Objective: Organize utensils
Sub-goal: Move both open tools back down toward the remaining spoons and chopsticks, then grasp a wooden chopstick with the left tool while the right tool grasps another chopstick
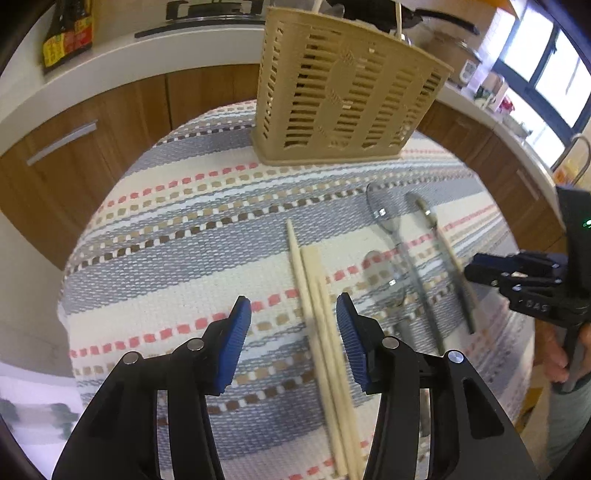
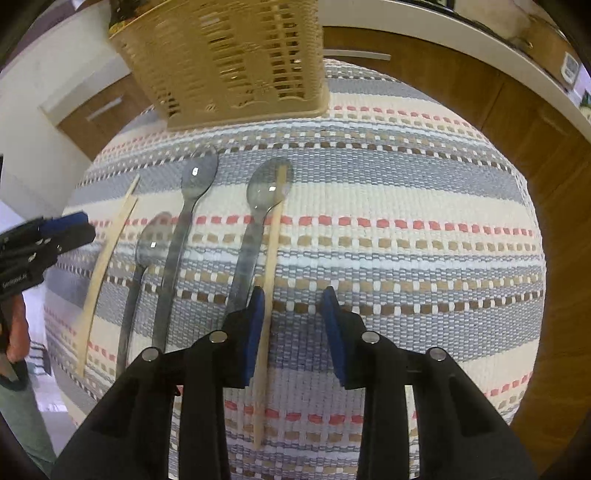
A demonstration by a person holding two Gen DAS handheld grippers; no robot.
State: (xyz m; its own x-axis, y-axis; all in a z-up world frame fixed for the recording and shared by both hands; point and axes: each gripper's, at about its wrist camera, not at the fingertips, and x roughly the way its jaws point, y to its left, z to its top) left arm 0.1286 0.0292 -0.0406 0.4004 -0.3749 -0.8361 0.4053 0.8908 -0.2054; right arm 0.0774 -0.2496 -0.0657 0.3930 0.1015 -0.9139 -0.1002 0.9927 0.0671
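A beige slotted utensil holder (image 1: 343, 92) stands upright at the far side of a striped cloth; it also shows in the right wrist view (image 2: 229, 62). My left gripper (image 1: 293, 317) is open just above a bundle of wooden chopsticks (image 1: 321, 325) that lies between its fingers. My right gripper (image 2: 293, 306) is open over a single chopstick (image 2: 269, 280) that runs by its left finger and rests across a clear plastic spoon (image 2: 258, 206). Two more clear spoons (image 2: 177, 229) lie to the left. The right gripper shows at the right edge of the left wrist view (image 1: 476, 269).
The striped woven cloth (image 2: 406, 240) covers a round table. Wooden cabinets (image 1: 74, 147) and a white counter with a dark bottle (image 1: 66, 33) curve behind it. The left gripper and the chopstick bundle (image 2: 107, 254) show at the left of the right wrist view.
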